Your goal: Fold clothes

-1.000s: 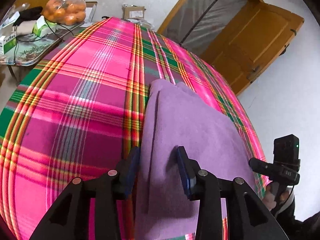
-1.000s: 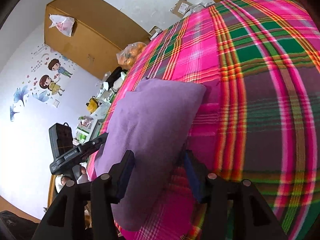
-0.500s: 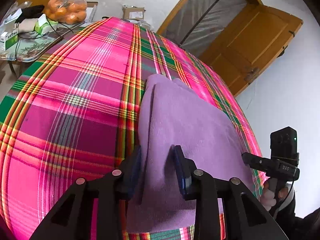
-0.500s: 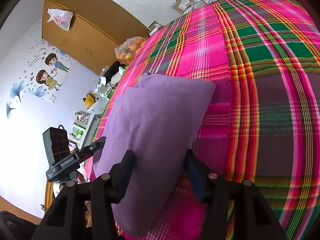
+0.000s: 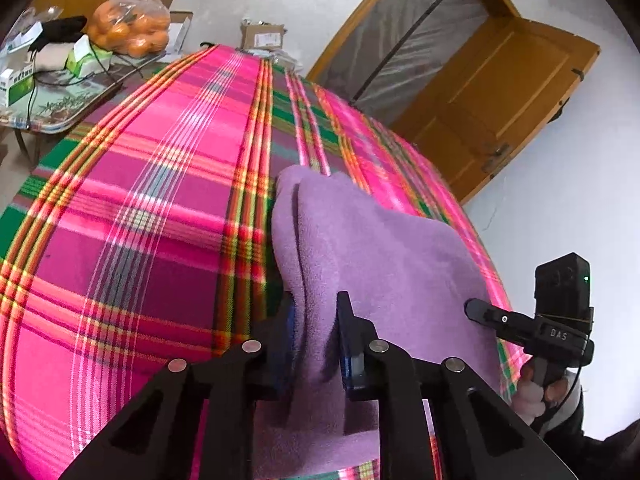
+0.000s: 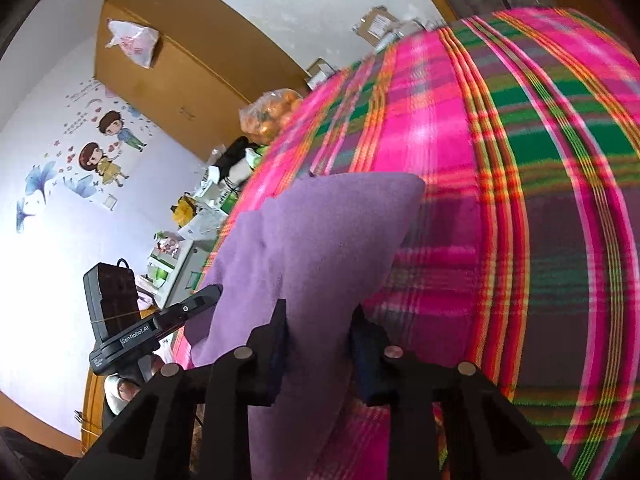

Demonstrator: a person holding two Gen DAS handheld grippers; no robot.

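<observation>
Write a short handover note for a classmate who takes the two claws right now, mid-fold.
Left claw: shut on the purple cloth, near edge.
Right claw: shut on the same cloth, other near corner.
The cloth is already doubled, two layers showing at its far end, and lies partly on the plaid bedcover with the gripped edge raised.
Left: carry that edge over for the next fold, lay it flat, release.

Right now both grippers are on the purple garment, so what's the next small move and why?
Probably carry the held edge forward and lay it over the far edge. The left gripper and right gripper each pinch the near edge of the purple garment, lifted off the plaid bedspread, with the far part resting there.
</observation>
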